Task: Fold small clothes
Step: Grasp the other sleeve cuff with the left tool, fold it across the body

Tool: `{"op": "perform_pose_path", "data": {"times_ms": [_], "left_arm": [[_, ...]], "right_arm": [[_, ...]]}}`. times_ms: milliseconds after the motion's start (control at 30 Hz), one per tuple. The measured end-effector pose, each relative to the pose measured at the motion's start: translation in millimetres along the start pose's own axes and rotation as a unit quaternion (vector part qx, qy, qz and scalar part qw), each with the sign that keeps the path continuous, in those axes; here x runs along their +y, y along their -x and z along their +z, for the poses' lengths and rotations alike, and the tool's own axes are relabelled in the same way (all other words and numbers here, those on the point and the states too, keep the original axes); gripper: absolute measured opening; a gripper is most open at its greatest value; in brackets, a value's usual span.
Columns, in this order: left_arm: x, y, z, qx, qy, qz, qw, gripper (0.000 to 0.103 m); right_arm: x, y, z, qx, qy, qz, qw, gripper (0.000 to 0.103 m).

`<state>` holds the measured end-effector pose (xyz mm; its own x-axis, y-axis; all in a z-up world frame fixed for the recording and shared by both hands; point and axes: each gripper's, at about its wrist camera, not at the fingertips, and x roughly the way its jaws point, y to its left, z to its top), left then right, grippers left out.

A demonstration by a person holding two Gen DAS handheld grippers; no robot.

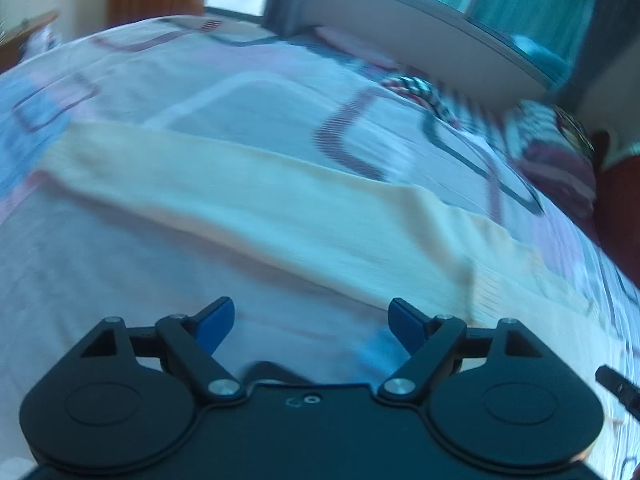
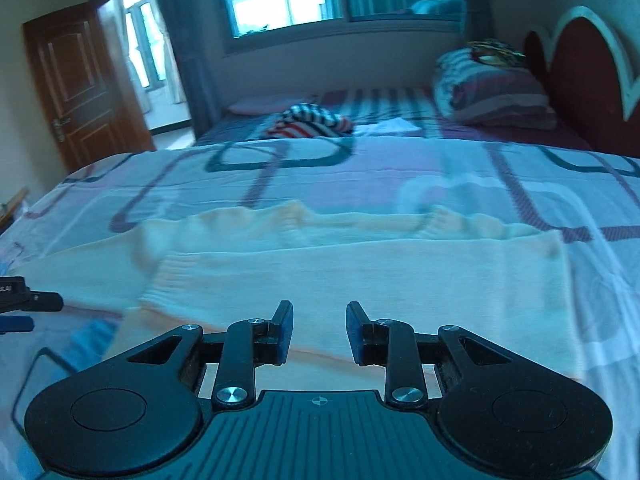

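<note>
A: Left gripper (image 1: 311,322) up off the bed (image 1: 240,92), blue pads spread wide, nothing between them. Released.

B: Right gripper (image 2: 319,330) the same story, only narrower. Gap clear between the pads, no cloth pinched. Let go, hovering over the near part of the cream garment (image 2: 360,280).

A: Cream garment (image 1: 248,200) lying flat on the patterned bedspread, stretched as a long band across the near half of the bed. From the left wrist view, slanting from far left down toward the near right edge.

B: From the right wrist view, folded over on itself: a top layer with a ribbed hem at the left, a rumpled edge showing behind it. Blurred in places, so hard to say how many layers.

A: Striped garment (image 2: 310,122) heaped well apart, near the far edge of the bed.

B: Pile of folded bedding (image 2: 492,88) at the far right corner, against the red headboard (image 2: 580,80).

A: Tip of the left gripper poking in at the left edge of the right wrist view, beside the cream garment.
</note>
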<state>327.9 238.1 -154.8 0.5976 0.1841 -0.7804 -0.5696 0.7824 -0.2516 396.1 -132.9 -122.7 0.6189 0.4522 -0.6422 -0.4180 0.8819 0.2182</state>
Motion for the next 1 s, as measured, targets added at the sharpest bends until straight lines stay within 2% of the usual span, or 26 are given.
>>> {"op": "perform_pose_path", "data": {"times_ms": [167,333,433,567,633,700,733,833,867,900,933,1000], "left_arm": [[44.2,2.6,9.5,-0.007,0.054,0.009,0.9985,0.081],[92.7,-3.5,23.2,-0.011,0.131,0.004,0.9913,0.078],[120.2,-9.1,32.2,-0.02,0.181,-0.015,0.9831,0.073],[152.5,-18.7,45.3,-0.04,0.251,-0.052,0.9659,0.072],[159.9,-24.5,50.7,-0.053,0.27,-0.058,0.9596,0.068],[163.2,-30.5,54.2,-0.065,0.278,-0.057,0.9566,0.054],[163.9,-33.6,55.9,-0.069,0.278,-0.056,0.9565,0.051],[166.9,-40.2,59.0,-0.074,0.278,-0.048,0.9566,0.025],[169.5,-42.4,59.3,-0.072,0.283,-0.046,0.9554,0.01],[171.9,-44.0,59.3,-0.071,0.288,-0.046,0.9539,0.004],[173.7,-43.7,59.0,-0.072,0.291,-0.048,0.9528,0.004],[169.8,-39.1,61.5,-0.079,0.277,-0.05,0.9564,0.002]], "right_arm": [[42.5,-18.5,3.4,0.006,0.019,0.032,0.999,0.029],[74.2,-36.0,6.5,0.011,0.034,0.048,0.998,0.029],[87.0,-46.0,6.9,0.013,0.04,0.05,0.998,0.029],[98.1,-55.0,4.5,0.019,0.046,0.046,0.998,0.029],[99.8,-59.3,4.5,0.019,0.048,0.038,0.998,0.029],[99.5,-64.9,5.5,0.022,0.046,0.032,0.998,0.029],[98.6,-67.1,6.1,0.024,0.043,0.029,0.998,0.029],[96.1,-71.8,8.2,0.027,0.035,0.023,0.999,0.029],[95.9,-73.2,8.5,0.028,0.034,0.021,0.999,0.029],[96.1,-75.0,8.6,0.028,0.034,0.02,0.999,0.029],[96.6,-76.4,8.8,0.029,0.035,0.017,0.999,0.029],[96.7,-79.9,7.7,0.031,0.037,0.013,0.999,0.029]]}}
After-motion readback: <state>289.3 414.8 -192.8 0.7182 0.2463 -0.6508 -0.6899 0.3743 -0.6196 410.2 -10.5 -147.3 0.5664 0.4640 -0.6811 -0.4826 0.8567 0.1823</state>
